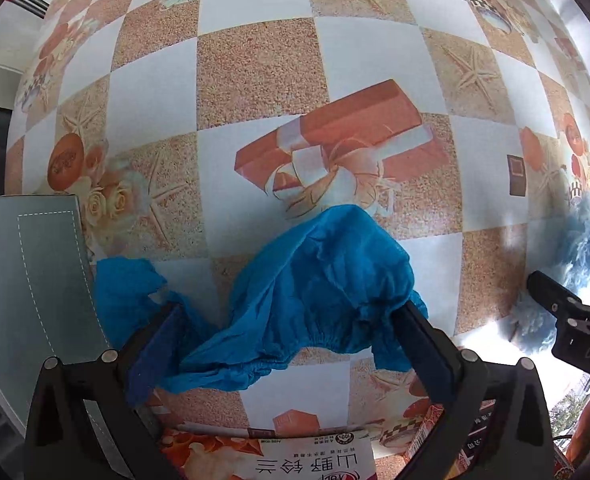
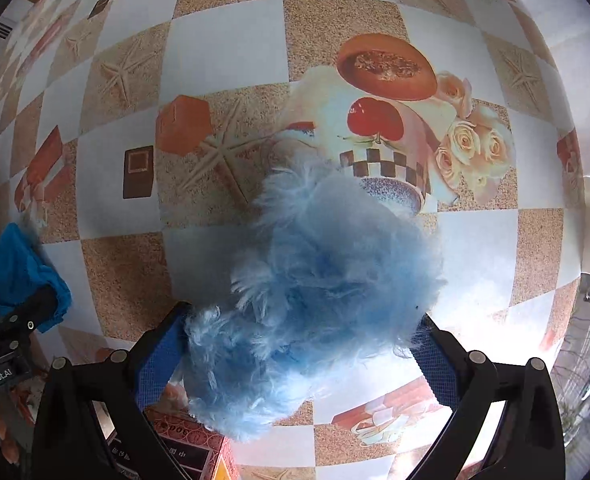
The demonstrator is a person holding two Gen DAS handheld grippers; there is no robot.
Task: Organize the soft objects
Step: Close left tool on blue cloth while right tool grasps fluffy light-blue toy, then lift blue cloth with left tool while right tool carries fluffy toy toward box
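Observation:
A crumpled blue elastic cover [image 1: 315, 296] lies on the checkered tablecloth [image 1: 255, 80] between the fingers of my left gripper [image 1: 291, 324], which is open around it. A fluffy light-blue plush [image 2: 323, 292] lies between the fingers of my right gripper [image 2: 303, 332], also open and wide apart. The plush [image 1: 579, 248] and the right gripper show at the right edge of the left wrist view. The blue cover [image 2: 19, 268] shows at the left edge of the right wrist view.
A grey-green stitched mat [image 1: 27, 280] lies at the left. A printed snack packet [image 1: 303, 460] lies just under the left gripper. A red box [image 2: 191, 452] sits under the right gripper. The table's right edge [image 2: 587, 240] is close, with a window beyond.

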